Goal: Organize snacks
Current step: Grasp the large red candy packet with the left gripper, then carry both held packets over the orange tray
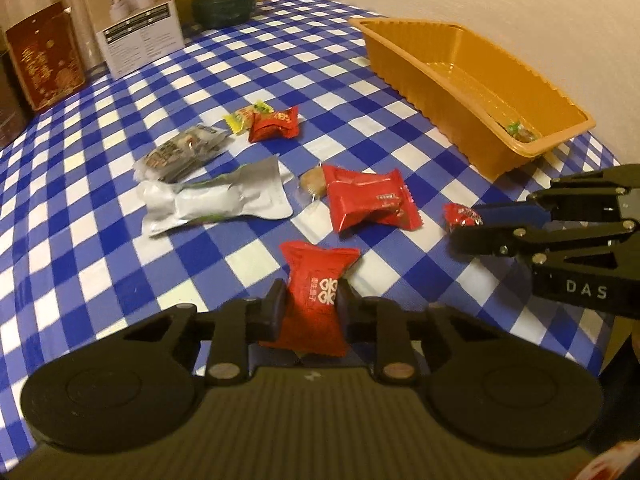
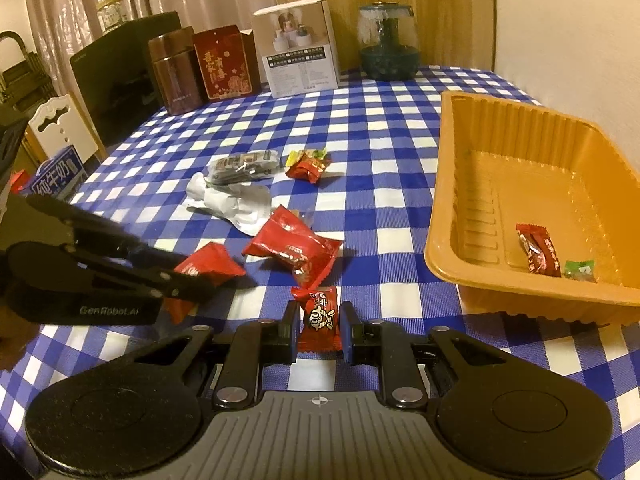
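Observation:
My left gripper (image 1: 310,306) is shut on a red pillow snack packet (image 1: 314,300), also seen in the right wrist view (image 2: 208,266). My right gripper (image 2: 320,322) is shut on a small red candy (image 2: 320,316), seen from the left wrist view (image 1: 462,216). An orange tray (image 2: 448,216) stands at the right and holds a red packet (image 2: 538,250) and a green candy (image 2: 580,270). Loose on the checked cloth lie a larger red packet (image 2: 296,246), a silver pouch (image 2: 236,202), a dark packet (image 2: 244,166) and a small red packet (image 2: 308,166).
Along the table's far edge stand a brown canister (image 2: 174,70), a red box (image 2: 224,62), a white box (image 2: 298,50) and a glass-domed green jar (image 2: 388,42). A milk carton (image 2: 56,172) and white chair (image 2: 60,128) are beyond the left edge.

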A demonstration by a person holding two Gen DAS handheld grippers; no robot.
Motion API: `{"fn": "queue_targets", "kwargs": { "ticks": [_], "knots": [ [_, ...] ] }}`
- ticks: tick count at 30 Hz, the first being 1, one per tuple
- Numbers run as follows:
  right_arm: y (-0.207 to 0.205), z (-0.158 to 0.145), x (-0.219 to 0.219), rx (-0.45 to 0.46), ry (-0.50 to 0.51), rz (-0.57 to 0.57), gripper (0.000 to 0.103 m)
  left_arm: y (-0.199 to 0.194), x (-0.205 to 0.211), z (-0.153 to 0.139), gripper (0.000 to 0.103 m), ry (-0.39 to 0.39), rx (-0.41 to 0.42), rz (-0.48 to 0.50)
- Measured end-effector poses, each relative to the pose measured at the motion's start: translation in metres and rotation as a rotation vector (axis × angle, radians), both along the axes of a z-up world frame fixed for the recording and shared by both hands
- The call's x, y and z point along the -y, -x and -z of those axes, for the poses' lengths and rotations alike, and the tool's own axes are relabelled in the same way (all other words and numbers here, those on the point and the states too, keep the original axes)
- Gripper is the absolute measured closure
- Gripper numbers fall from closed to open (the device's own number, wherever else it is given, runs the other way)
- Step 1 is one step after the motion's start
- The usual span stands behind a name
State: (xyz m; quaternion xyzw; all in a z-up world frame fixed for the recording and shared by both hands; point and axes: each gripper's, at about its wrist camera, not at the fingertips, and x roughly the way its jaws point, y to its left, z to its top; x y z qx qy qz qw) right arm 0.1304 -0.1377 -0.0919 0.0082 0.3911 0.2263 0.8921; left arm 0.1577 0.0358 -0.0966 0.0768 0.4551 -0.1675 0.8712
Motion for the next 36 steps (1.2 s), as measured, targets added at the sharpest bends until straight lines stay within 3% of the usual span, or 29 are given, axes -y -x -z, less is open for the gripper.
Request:
{"fn": "queue_targets", "kwargs": {
  "ticks": [11, 22, 36],
  "knots": [
    [0.016, -0.015, 0.011, 0.034, -0.004, 0.034, 0.082, 0.025, 0.013, -0.025, 0.080, 0.062, 0.053, -0.138],
    [0.039, -0.035, 0.033, 0.061, 0.002, 0.095, 0.082, 0.060, 0.044, -0.053, 0.080, 0.131, 0.095, -0.213],
    [0.058, -0.052, 0.076, 0.049, 0.017, 0.249, 0.082, 0.072, 0.083, -0.074, 0.080, 0.144, 0.125, -0.208]
  ]
}}
